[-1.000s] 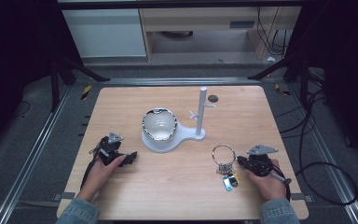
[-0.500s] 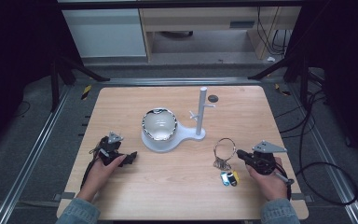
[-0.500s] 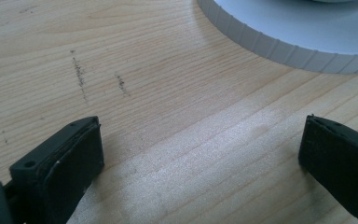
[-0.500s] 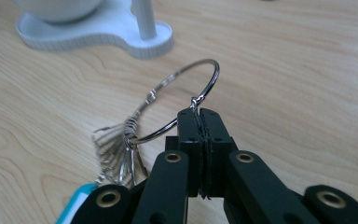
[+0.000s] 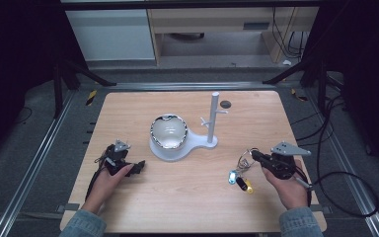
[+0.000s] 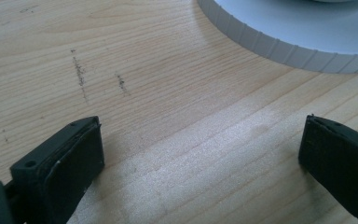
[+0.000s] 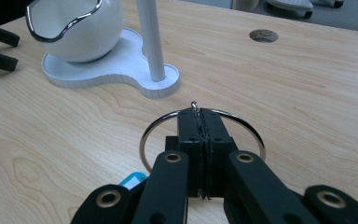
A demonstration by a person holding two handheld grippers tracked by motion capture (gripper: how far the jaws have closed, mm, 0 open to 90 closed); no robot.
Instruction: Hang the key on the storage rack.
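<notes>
At the table's right edge, your right gripper (image 5: 254, 157) clamps the key ring (image 7: 202, 133), tags dangling; the stand (image 5: 212, 117) rises ahead and to its left, the likely hanging place. Your left gripper (image 5: 134, 167) rests unclenched, empty.

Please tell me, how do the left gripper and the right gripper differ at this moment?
The left gripper has its fingers wide apart with nothing between; the right gripper is shut on the key ring. The left sits near the white stand; the right is farther away. Both are hand-held over the table.
</notes>
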